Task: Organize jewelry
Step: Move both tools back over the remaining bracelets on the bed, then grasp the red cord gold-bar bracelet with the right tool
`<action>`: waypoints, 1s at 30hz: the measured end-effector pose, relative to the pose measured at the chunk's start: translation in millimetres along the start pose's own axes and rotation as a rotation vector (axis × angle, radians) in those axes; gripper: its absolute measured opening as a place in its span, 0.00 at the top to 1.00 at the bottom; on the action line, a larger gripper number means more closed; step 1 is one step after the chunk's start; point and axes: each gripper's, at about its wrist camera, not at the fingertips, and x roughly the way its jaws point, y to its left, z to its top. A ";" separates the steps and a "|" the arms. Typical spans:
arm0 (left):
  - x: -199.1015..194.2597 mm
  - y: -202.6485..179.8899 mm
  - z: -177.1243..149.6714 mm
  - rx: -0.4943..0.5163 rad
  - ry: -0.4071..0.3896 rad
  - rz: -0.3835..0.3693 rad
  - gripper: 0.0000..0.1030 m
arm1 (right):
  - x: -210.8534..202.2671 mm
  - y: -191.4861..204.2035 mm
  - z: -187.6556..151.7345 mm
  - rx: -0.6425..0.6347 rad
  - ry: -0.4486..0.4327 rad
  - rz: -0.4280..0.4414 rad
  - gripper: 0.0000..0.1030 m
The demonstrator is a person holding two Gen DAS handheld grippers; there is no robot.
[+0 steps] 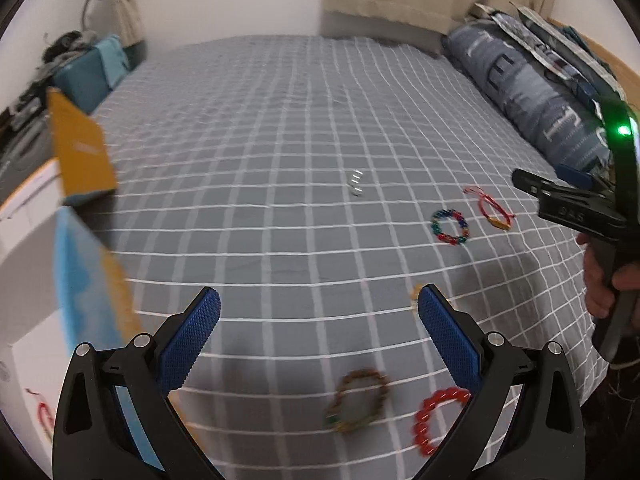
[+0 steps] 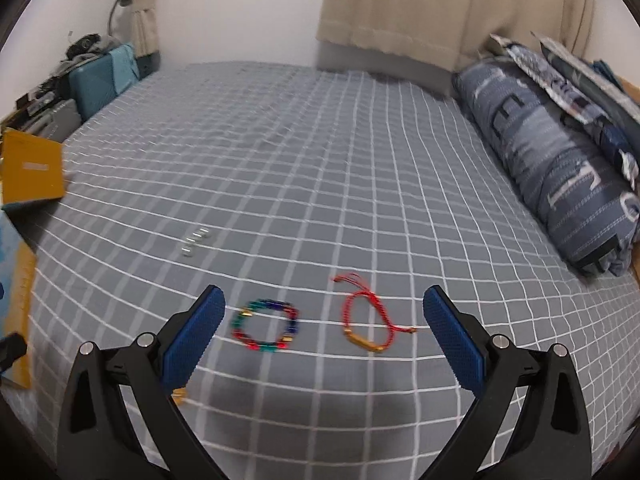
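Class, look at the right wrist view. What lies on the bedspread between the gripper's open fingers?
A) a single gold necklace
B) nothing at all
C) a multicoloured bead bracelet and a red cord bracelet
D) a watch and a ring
C: the multicoloured bead bracelet and the red cord bracelet lie side by side, apart, on the checked bedspread.

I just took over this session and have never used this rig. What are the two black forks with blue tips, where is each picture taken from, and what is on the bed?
Each fork is a hand-held gripper with a camera looking along its fingers. The left gripper and the right gripper are both open and hold nothing. In the left picture a hand grips the right tool's handle. On the checked bed cover lie a multicoloured bead bracelet, a red cord bracelet and small silver pieces. The left view also shows a brown bead bracelet and a red bead bracelet, both blurred.
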 end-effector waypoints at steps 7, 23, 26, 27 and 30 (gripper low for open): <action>47.8 -38.0 -7.5 0.009 0.062 -0.057 0.06 | 54.3 -33.9 -12.4 0.012 0.073 0.004 0.07; 104.5 -68.2 -32.4 0.062 0.141 -0.044 0.06 | 110.3 -50.2 -35.0 0.047 0.182 -0.005 0.10; 109.8 -69.7 -34.6 0.070 0.154 -0.046 0.07 | 114.8 -51.7 -36.9 0.056 0.203 0.014 0.20; 111.6 -71.0 -35.8 0.077 0.160 -0.043 0.10 | 116.4 -51.5 -38.0 0.055 0.212 0.014 0.22; 113.0 -71.4 -38.5 0.085 0.172 -0.038 0.19 | 118.8 -51.4 -40.4 0.050 0.221 0.014 0.31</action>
